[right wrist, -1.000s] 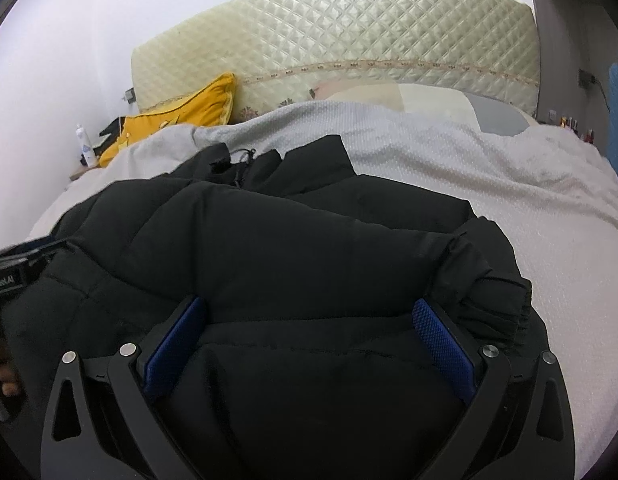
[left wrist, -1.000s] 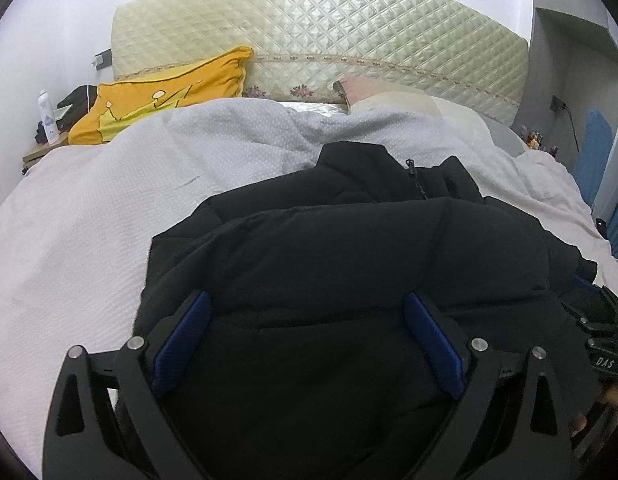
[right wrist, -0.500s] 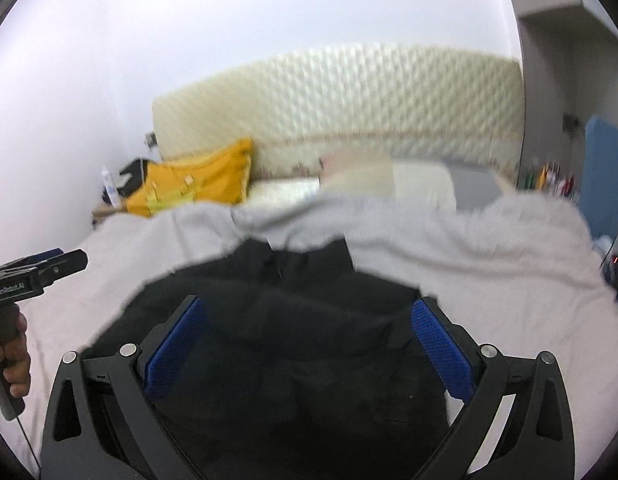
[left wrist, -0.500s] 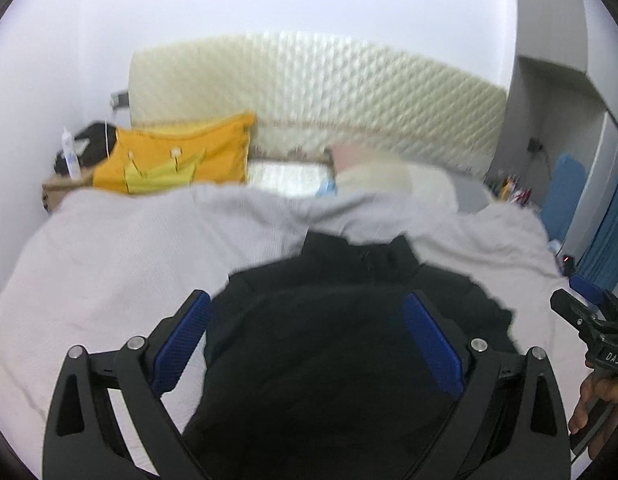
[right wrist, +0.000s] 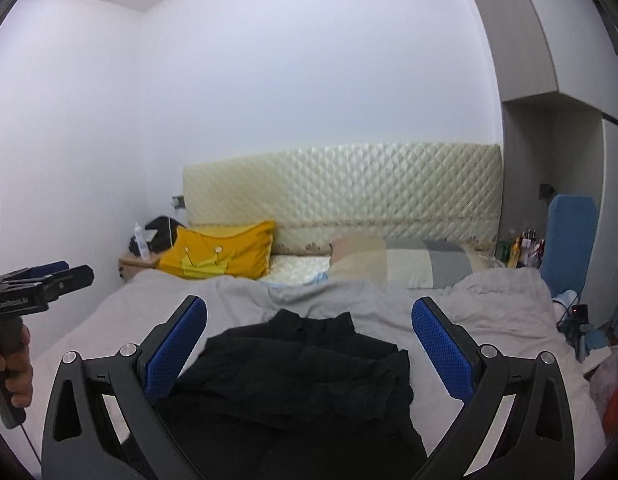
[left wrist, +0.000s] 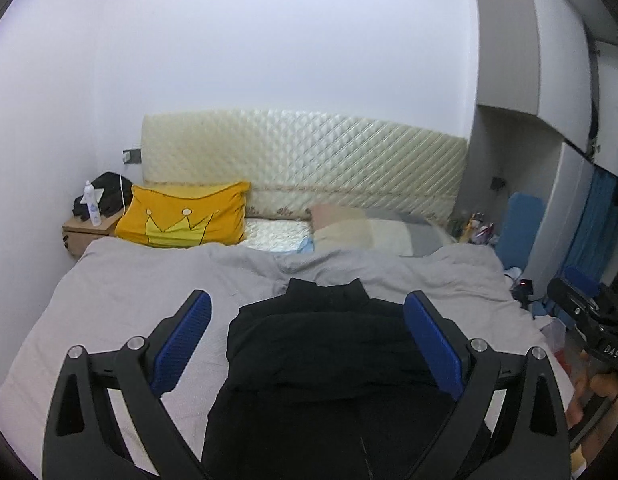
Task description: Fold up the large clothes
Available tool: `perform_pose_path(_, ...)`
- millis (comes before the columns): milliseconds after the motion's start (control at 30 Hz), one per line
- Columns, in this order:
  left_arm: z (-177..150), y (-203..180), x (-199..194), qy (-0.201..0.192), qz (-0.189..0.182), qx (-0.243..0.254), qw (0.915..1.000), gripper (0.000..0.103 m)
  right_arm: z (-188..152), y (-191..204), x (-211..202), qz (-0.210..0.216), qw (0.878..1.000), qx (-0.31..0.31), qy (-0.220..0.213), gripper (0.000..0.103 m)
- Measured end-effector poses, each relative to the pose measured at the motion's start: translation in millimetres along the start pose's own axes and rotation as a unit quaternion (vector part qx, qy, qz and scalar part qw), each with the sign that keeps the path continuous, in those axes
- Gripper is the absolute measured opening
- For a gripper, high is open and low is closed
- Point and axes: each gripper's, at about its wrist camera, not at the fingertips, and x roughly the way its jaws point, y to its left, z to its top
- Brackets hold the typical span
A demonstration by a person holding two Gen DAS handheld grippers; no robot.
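Black jacket (left wrist: 333,364): on grey bedspread (left wrist: 121,300), long axis toward headboard, collar far. Left gripper (left wrist: 307,344) and right gripper (right wrist: 309,354): both wide, empty, above its near end, equally close.

A home bedroom is shown. A bed (left wrist: 149,292) covered with a grey duvet is set against a quilted cream headboard (left wrist: 309,168), with a yellow crown-print cushion (left wrist: 185,220) and pillows (right wrist: 389,264) at its head. A nightstand (left wrist: 89,232) carrying a bottle (left wrist: 91,202) is placed in the corner, and a built-in wardrobe (right wrist: 549,120) is seen on the right.
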Motion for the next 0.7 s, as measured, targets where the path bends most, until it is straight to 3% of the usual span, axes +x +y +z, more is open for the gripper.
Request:
perform_pose_path(233,-30.1,-3.4,-36.1,0.033,-0.020,0.005,0.9993,0.097,-29.8,0.4,-39.8,-0.005,1.000,0.022,0.014,0.103)
perform_pose_path(433,-85.4,0.6,-40.5,0.064,-0.029,0.019,0.9973,0.097,-83.0,8.1,-57.4,-0.016,0.999,0.001,0.029,0.103)
perform_pose_path(700,-163.4,9.3,-29.0,0.104,-0.034,0.033,0.9934,0.097,-159.5,0.4,-54.7,-0.008,0.997,0.028,0.073,0.103)
